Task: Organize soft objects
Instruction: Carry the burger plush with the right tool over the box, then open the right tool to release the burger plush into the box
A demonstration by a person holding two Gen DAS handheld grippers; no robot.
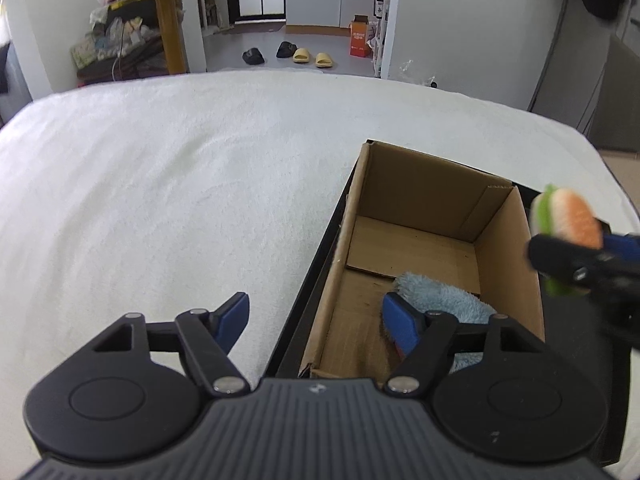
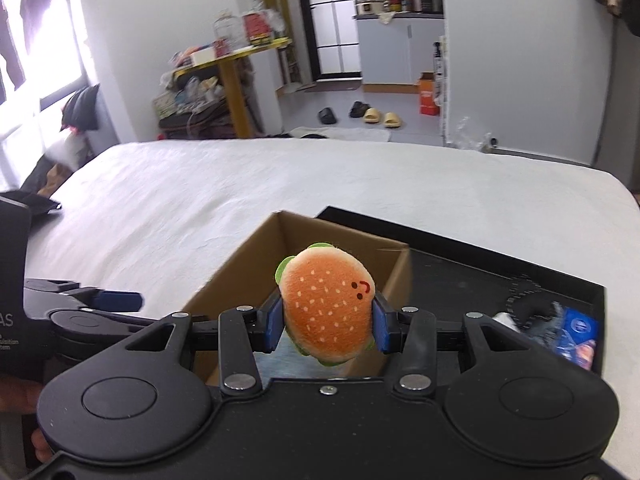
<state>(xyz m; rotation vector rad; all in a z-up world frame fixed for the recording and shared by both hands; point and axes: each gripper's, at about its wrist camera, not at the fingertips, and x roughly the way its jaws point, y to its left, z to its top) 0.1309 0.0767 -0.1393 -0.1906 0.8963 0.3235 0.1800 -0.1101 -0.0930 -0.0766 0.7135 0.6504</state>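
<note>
Your right gripper [image 2: 327,322] clamps the burger plush [image 2: 326,312] above the cardboard box's [image 1: 416,200] right wall; your left gripper [image 1: 318,322] gapes empty over its near-left corner.

Left gripper [image 1: 320,324] jaws apart, nothing between pads, pitched down. Right gripper [image 2: 327,322] clamped on plush burger [image 2: 326,308], angled down.

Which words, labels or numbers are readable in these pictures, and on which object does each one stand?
"AS": white letters, cut off, on the black left gripper body; smaller lines below are blurred.
Orange box on the floor: print too small.
Blue packet in the black tray: logo unreadable.
</note>
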